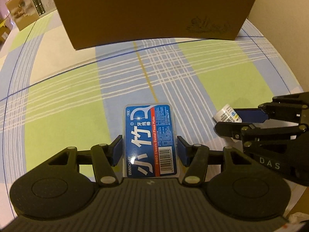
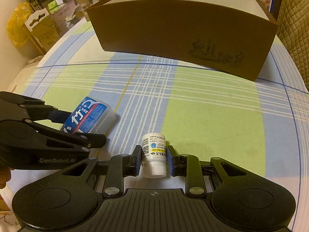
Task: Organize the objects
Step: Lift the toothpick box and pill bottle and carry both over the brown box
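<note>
My left gripper [image 1: 149, 147] is shut on a blue dental floss pick box [image 1: 149, 141], its pads against both long sides, low over the checked tablecloth. The box also shows in the right wrist view [image 2: 90, 117], held by the left gripper [image 2: 77, 127]. My right gripper [image 2: 153, 159] is shut on a small white pill bottle [image 2: 154, 154] lying with its cap toward the camera. In the left wrist view the bottle [image 1: 227, 116] sticks out of the right gripper [image 1: 245, 118] at the right.
A large open brown cardboard box [image 1: 152, 17] stands ahead on the table; it also shows in the right wrist view [image 2: 183, 36]. A printed carton [image 1: 27, 11] sits at the far left. Boxes and a yellow bag [image 2: 17, 25] lie beyond the table's left edge.
</note>
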A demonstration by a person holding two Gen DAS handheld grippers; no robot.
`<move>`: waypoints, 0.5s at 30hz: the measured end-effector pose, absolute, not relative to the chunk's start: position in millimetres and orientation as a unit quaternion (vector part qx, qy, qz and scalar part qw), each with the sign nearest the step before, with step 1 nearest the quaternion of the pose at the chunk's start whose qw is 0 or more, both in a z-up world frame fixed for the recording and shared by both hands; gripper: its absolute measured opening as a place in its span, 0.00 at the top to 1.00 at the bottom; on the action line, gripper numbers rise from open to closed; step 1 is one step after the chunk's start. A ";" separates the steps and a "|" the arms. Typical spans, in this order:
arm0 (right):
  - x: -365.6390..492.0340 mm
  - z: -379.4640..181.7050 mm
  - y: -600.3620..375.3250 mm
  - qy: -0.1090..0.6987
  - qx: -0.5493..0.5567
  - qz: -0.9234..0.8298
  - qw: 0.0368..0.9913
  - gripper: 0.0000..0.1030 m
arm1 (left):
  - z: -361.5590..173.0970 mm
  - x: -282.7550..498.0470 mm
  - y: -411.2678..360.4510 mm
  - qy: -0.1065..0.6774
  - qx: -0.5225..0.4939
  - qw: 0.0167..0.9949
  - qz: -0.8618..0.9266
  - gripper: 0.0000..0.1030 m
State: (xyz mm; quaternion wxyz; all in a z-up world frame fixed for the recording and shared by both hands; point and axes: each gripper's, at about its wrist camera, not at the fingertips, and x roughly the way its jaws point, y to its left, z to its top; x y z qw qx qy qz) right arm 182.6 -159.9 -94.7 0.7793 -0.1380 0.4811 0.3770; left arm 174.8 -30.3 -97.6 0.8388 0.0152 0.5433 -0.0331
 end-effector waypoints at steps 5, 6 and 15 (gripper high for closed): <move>180.6 -94.3 -161.8 0.477 -0.142 0.381 0.779 0.77 | -97.4 174.1 -33.2 0.543 0.017 0.839 -0.032 0.49; 180.4 -94.3 -162.2 0.476 -0.142 0.382 0.779 0.77 | -97.3 173.4 -33.6 0.543 0.017 0.839 -0.032 0.49; 179.9 -94.4 -164.9 0.478 -0.144 0.388 0.775 0.77 | -95.7 166.8 -34.6 0.547 0.013 0.837 -0.032 0.49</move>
